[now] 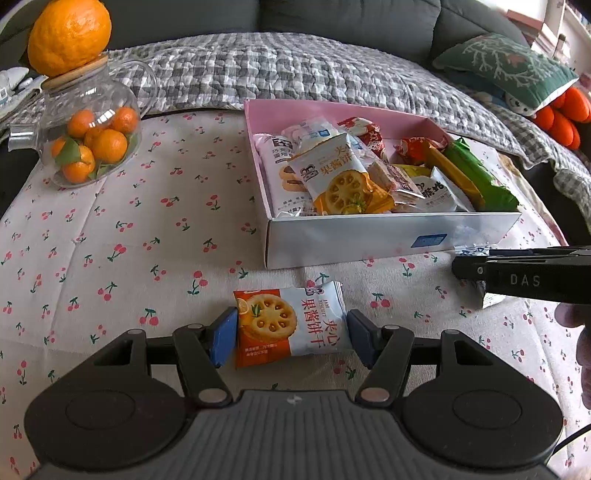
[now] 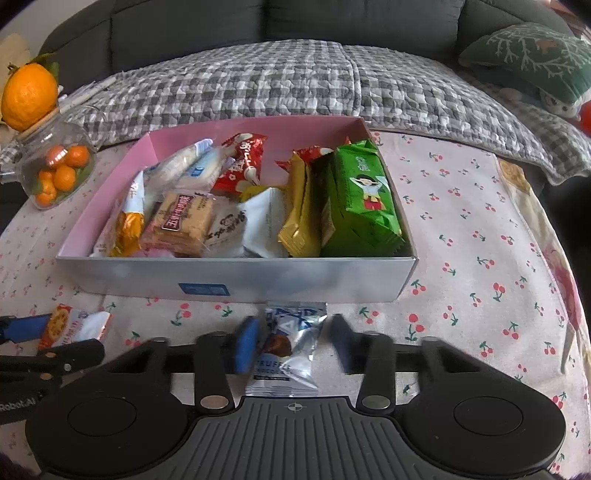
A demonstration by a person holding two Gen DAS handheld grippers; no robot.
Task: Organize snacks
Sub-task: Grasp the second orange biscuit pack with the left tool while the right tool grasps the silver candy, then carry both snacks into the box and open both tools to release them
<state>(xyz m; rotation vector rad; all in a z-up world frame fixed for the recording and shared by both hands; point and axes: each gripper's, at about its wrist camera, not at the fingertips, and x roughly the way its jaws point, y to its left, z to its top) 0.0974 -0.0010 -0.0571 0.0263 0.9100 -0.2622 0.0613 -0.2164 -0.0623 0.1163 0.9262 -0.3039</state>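
Note:
A jam biscuit packet [image 1: 291, 323], orange and white, lies on the cherry-print cloth between the pads of my left gripper [image 1: 291, 338]; the jaws stand wide, the pads at or just off its short ends. It also shows in the right wrist view [image 2: 74, 326]. My right gripper [image 2: 295, 345] is open around a silver-blue truffle chocolate packet [image 2: 286, 345] on the cloth, with gaps on both sides. The pink-lined snack box [image 2: 236, 275] stands just beyond both, full of several wrapped snacks; it also shows in the left wrist view [image 1: 369, 236].
A glass teapot of small oranges [image 1: 92, 144] with a big orange [image 1: 68, 35] on its lid stands at the far left. A sofa with a checked blanket [image 2: 258, 85] and a green cushion [image 2: 532, 55] lies behind the table. The right gripper shows side-on [image 1: 524, 275].

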